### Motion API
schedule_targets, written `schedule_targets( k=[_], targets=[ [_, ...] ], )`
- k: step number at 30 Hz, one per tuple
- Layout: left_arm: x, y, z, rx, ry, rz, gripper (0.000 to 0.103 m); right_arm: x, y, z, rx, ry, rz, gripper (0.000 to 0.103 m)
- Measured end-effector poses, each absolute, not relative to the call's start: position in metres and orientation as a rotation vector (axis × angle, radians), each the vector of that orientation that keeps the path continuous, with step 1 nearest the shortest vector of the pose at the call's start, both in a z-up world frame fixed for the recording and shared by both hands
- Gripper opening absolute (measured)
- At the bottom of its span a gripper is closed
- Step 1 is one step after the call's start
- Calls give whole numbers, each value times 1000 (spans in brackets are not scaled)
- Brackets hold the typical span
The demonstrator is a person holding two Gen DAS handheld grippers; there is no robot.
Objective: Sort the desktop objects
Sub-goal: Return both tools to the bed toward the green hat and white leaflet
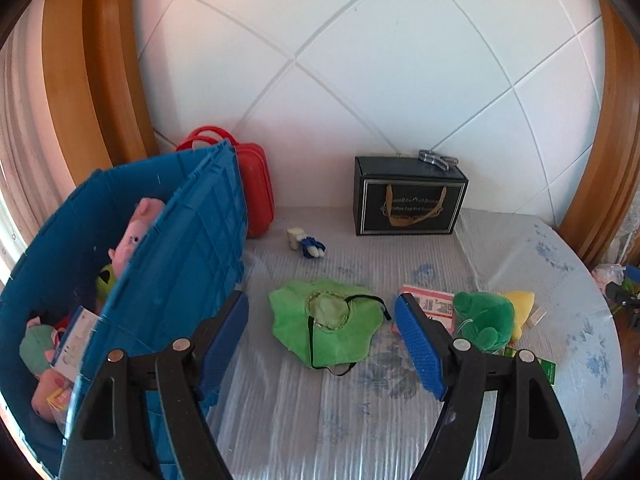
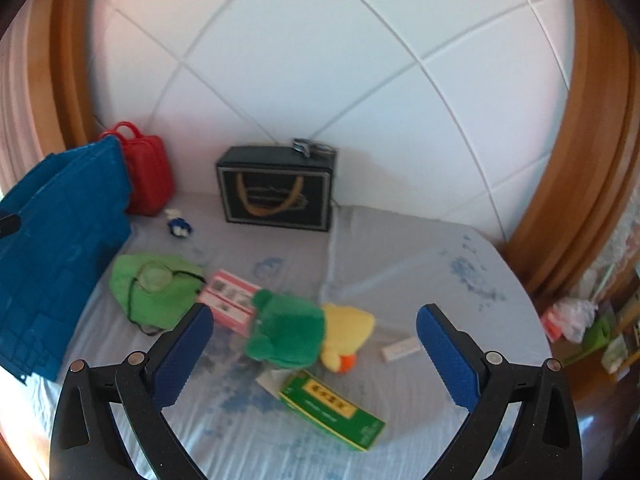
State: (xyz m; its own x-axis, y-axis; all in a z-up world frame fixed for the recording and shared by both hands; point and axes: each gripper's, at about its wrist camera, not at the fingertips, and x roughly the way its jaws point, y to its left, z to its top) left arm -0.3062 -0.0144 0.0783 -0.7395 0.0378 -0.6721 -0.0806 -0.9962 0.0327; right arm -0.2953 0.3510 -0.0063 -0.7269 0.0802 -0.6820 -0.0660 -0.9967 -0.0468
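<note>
A light green cloth hat point(image 1: 326, 322) point(image 2: 154, 294) lies flat on the table, framed between the fingers of my left gripper point(image 1: 320, 338), which is open and holds nothing. A blue crate point(image 1: 120, 264) point(image 2: 56, 256) stands at the left with soft toys inside, among them a pink pig point(image 1: 134, 234). Right of the hat lie a pink box point(image 1: 430, 306) point(image 2: 230, 302), a dark green frog plush point(image 1: 486, 318) point(image 2: 286, 334) and a yellow duck plush point(image 2: 348, 334). My right gripper point(image 2: 316, 350) hangs open over the frog and duck, with a green box point(image 2: 334, 408) just below.
A black box with gold handles point(image 1: 408, 202) point(image 2: 278, 196) and a red case point(image 1: 256, 188) point(image 2: 146, 174) stand against the tiled wall. A small white and blue toy point(image 1: 306, 244) point(image 2: 178, 224) lies between them. A small white packet point(image 2: 400, 348) lies right of the duck. The table's rounded edge point(image 2: 532, 320) curves at the right.
</note>
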Motion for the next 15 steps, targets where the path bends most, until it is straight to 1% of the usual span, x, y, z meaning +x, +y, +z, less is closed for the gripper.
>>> schedule_targets(
  k=[6, 11, 15],
  targets=[
    [-350, -8, 15, -1327, 100, 2843, 75, -301, 429, -58, -1249, 76, 2657, 103],
    [-397, -13, -33, -1481, 103, 2807, 75, -309, 472, -102, -1361, 214, 2526, 103],
    [-435, -17, -69, -1590, 89, 2751, 75, -324, 493, -136, -1449, 267, 2418, 103]
  ],
)
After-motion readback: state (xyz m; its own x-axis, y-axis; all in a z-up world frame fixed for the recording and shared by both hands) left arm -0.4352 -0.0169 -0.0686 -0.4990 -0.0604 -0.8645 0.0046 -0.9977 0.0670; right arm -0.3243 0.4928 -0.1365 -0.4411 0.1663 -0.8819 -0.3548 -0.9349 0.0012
